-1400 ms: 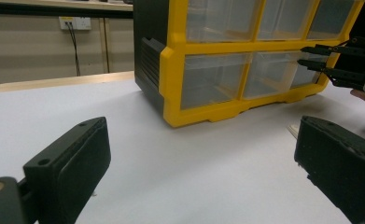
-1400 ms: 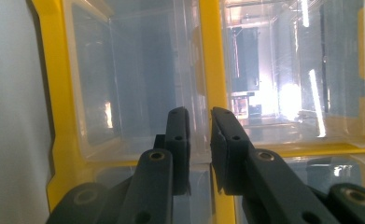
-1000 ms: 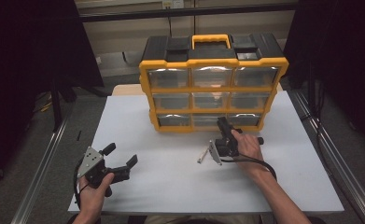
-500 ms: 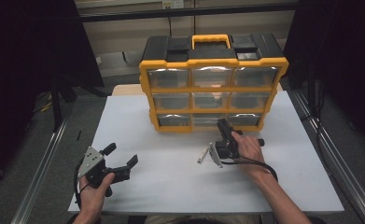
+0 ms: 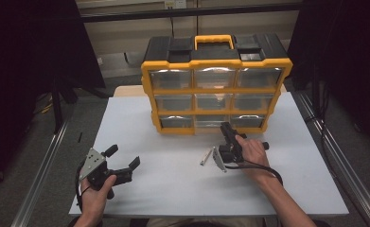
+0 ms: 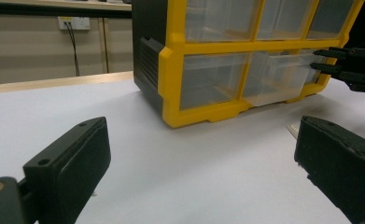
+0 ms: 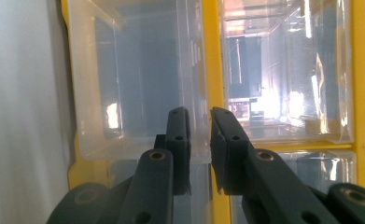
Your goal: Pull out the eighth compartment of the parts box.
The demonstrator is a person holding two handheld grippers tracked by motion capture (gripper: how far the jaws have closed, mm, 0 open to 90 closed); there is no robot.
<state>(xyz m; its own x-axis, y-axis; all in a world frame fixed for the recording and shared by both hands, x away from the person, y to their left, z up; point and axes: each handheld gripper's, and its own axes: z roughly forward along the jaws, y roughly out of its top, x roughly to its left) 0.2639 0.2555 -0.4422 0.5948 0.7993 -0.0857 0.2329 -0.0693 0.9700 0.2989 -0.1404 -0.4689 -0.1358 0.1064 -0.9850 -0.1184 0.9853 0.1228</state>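
Note:
A yellow and black drawer organizer (image 5: 215, 61) with clear drawers stands at the back middle of the white table (image 5: 173, 189). Its bottom middle drawer (image 5: 210, 124) sticks out a little from its slot. My right gripper (image 5: 226, 128) is turned on its side, its jaws closed to a narrow gap on that drawer's front lip near its right end. The right gripper view has the pinched clear drawer (image 7: 133, 84) just beyond my right gripper (image 7: 200, 121). My left gripper (image 5: 123, 156) rests low at the table's front left, open and empty, pointing toward the organizer (image 6: 171, 70).
A small metal pin-like part (image 5: 205, 156) lies on the table just left of the right hand. Metal rails (image 5: 329, 156) run along both sides of the table. Bare table surface lies between the two grippers.

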